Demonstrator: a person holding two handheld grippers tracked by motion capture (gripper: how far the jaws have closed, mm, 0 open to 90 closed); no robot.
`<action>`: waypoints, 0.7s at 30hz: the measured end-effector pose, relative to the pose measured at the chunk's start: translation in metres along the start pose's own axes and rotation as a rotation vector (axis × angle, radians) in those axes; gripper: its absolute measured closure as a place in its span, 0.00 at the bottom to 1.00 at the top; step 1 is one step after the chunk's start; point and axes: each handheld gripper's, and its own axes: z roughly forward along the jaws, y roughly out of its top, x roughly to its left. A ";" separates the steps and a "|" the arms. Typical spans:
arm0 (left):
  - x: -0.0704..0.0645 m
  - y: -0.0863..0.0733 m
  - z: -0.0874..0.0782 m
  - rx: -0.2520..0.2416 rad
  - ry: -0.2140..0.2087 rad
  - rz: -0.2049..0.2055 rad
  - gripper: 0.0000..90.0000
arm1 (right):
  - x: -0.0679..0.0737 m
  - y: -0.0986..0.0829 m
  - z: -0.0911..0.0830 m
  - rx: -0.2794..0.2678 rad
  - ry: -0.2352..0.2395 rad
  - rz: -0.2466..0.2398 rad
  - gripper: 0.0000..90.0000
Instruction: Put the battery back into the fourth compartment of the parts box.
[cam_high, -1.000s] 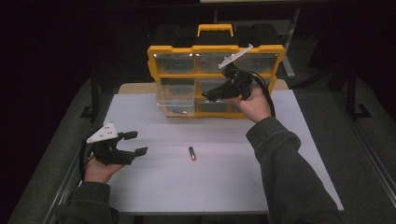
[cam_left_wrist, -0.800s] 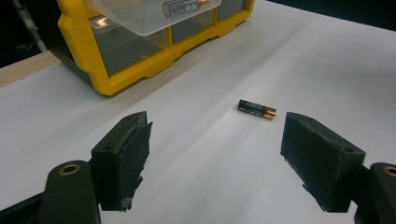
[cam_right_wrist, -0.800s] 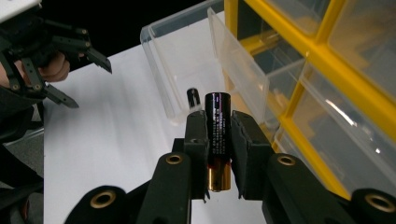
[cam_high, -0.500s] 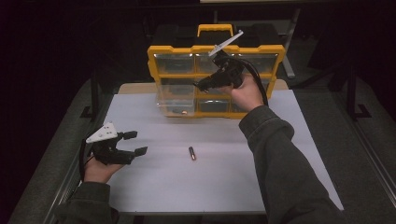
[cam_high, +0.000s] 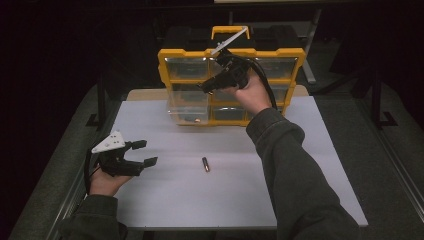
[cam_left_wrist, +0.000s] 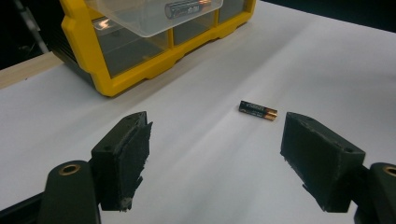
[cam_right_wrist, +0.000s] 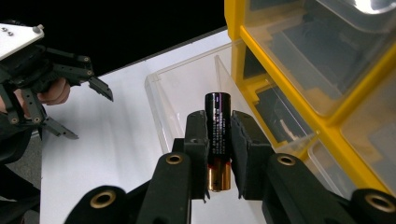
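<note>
A black battery with a copper-coloured end (cam_right_wrist: 218, 140) is clamped upright between the two jaws of the right gripper (cam_right_wrist: 218, 154), its dark end up and its copper end low between the pads. In the right gripper view it hangs above the open clear plastic drawer (cam_right_wrist: 187, 100) that is pulled out of the yellow organiser (cam_right_wrist: 299, 88). In the high view the right gripper (cam_high: 212, 86) is raised in front of the organiser (cam_high: 231, 52), over the pulled-out drawer (cam_high: 187, 112), and a small battery already lies inside that drawer (cam_high: 196, 120); the left gripper view also shows it through the drawer's clear wall (cam_left_wrist: 187, 6). A second loose battery (cam_high: 205, 164) lies on the white table (cam_high: 300, 150), well apart from the organiser and between the two arms; in the left gripper view it lies ahead of the jaws, nearer the right-hand one (cam_left_wrist: 258, 110). The left gripper (cam_high: 139, 153) is low over the table's left part, jaws spread wide with nothing between them, and the person's left hand (cam_high: 102, 181) holds it near the table's edge.
</note>
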 end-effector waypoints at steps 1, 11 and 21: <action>0.000 0.000 0.000 0.000 0.000 0.000 0.26 | 0.001 0.002 0.001 0.002 0.003 0.006 0.85; 0.000 0.000 0.000 -0.002 -0.002 -0.004 0.26 | 0.003 0.011 0.019 0.018 0.001 -0.017 0.85; 0.001 0.000 -0.001 -0.008 0.000 -0.006 0.26 | 0.003 0.012 0.037 0.047 0.004 -0.010 0.84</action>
